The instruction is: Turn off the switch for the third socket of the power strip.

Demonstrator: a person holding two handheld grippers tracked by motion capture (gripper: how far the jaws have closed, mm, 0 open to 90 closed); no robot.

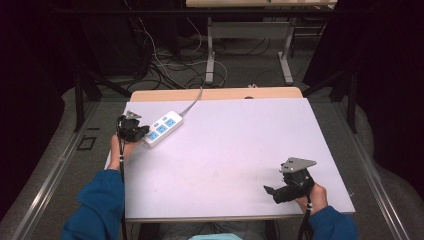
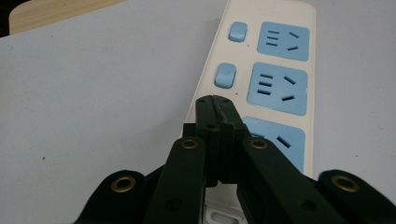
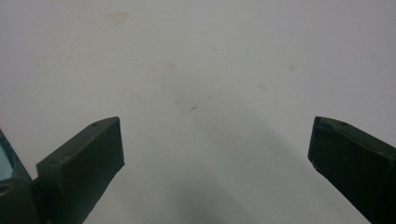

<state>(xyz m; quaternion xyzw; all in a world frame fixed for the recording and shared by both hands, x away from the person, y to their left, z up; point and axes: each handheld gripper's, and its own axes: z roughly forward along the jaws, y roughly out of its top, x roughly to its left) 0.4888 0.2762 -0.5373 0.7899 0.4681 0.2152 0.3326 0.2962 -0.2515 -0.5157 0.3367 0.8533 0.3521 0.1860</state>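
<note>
Left hand-held gripper (image 1: 142,134) seen at tabletop's (image 1: 225,150) left edge – jaws pressed fully together, nothing gripped, tips poised over near end of white power strip (image 1: 163,128). Strip laid diagonally, blue sockets and switches up, grey cord (image 1: 192,104) led off far edge. Right hand-held gripper (image 1: 270,192) near front-right corner – jaws spread wide, empty, over bare surface.

no readable text anywhere, no brand or numbers on the power strip (image 2: 261,88), nothing legible on the table (image 1: 225,150)
</note>
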